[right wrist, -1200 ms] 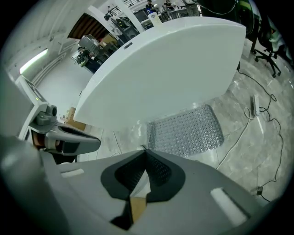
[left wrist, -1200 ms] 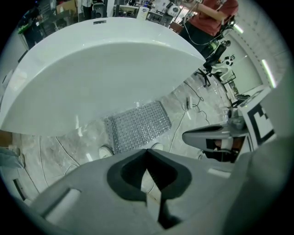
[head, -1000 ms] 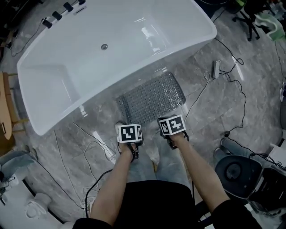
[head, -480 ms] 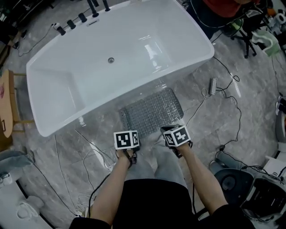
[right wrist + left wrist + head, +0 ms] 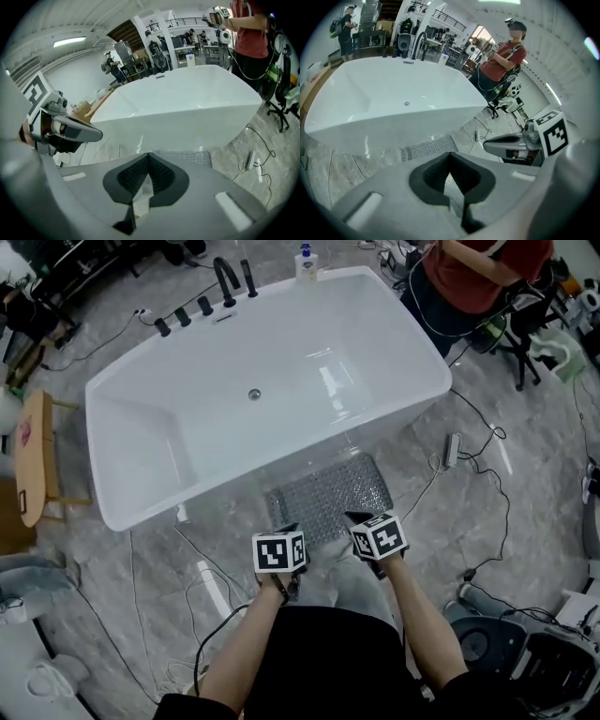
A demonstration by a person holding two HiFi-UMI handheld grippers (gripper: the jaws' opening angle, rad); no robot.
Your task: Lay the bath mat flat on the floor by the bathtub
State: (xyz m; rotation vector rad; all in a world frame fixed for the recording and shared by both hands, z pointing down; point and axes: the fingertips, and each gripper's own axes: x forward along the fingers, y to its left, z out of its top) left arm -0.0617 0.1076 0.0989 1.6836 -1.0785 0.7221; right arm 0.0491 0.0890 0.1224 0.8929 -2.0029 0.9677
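The grey studded bath mat (image 5: 328, 498) lies flat on the marble floor against the near side of the white bathtub (image 5: 262, 381). Both grippers hover above the mat's near edge, close to the person's body and side by side. My left gripper (image 5: 288, 530) is shut with nothing in it, as is my right gripper (image 5: 355, 517). In the left gripper view the mat (image 5: 429, 149) shows beyond the closed jaw tips, below the tub (image 5: 393, 103). The right gripper view has the mat (image 5: 180, 157) just past its closed tips, under the tub wall (image 5: 187, 108).
Cables and a power strip (image 5: 453, 448) trail over the floor to the right of the mat. A person in a red shirt (image 5: 478, 277) stands behind the tub's far right corner. A wooden stool (image 5: 33, 456) stands left; dark equipment (image 5: 525, 652) sits bottom right.
Both grippers have drawn back from the mat toward the person, and the head view has lifted, showing the whole tub and the person in red. The mat has stayed flat.
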